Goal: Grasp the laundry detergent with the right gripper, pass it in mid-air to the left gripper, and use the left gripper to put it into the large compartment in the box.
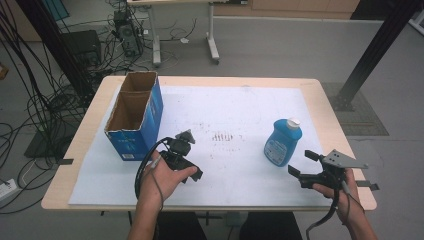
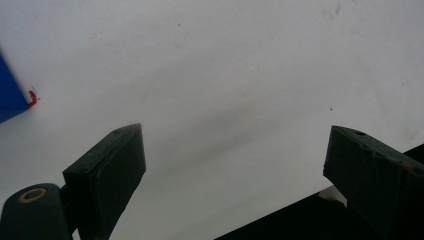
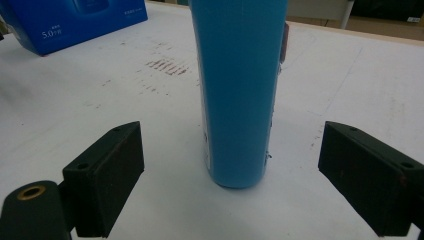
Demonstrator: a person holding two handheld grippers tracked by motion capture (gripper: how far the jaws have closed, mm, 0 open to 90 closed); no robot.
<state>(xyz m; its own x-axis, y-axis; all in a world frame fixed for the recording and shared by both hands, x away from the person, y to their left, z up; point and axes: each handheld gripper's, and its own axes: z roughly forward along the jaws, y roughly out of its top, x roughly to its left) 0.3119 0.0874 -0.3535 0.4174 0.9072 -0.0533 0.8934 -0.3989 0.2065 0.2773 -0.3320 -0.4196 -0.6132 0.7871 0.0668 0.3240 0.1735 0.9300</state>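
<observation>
Two grippers, one per hand, both with fingers spread and nothing between the pads.

Right gripper (image 1: 302,163): fingers (image 3: 102,177) wide apart, released, touching nothing. Bottle (image 3: 239,90) stands centred ahead of the gap in the right gripper view, just beyond the fingertips and clear of both pads. In the high view this gripper sits low at the right of the worktop, aimed left and away towards the bottle (image 1: 283,142), near it but apart. Grey three-cornered plate on top; cable trailing down past the wrist.

Left gripper (image 1: 186,137): fingers (image 2: 107,175) likewise parted, released, bare white sheet (image 2: 225,75) between and beyond them. A blue corner of the box (image 2: 10,95) shows at the left edge of the left gripper view. In the high view this gripper lies left of centre, just beside the box's near corner, black cable looping round the hand (image 1: 165,177).

Bottle: blue, white cap, pale label, upright on the sheet, right of centre, well apart from the box.

Box (image 1: 135,117): blue card, open top, two compartments, both apparently empty, at the left of the sheet.

Sheet: white, covering most of the worktop (image 1: 325,107), with a patch of dark red scuff marks (image 1: 222,136) near the middle, between the box and the bottle.

Worktop: pale wood, edge visible all round the sheet.
</observation>
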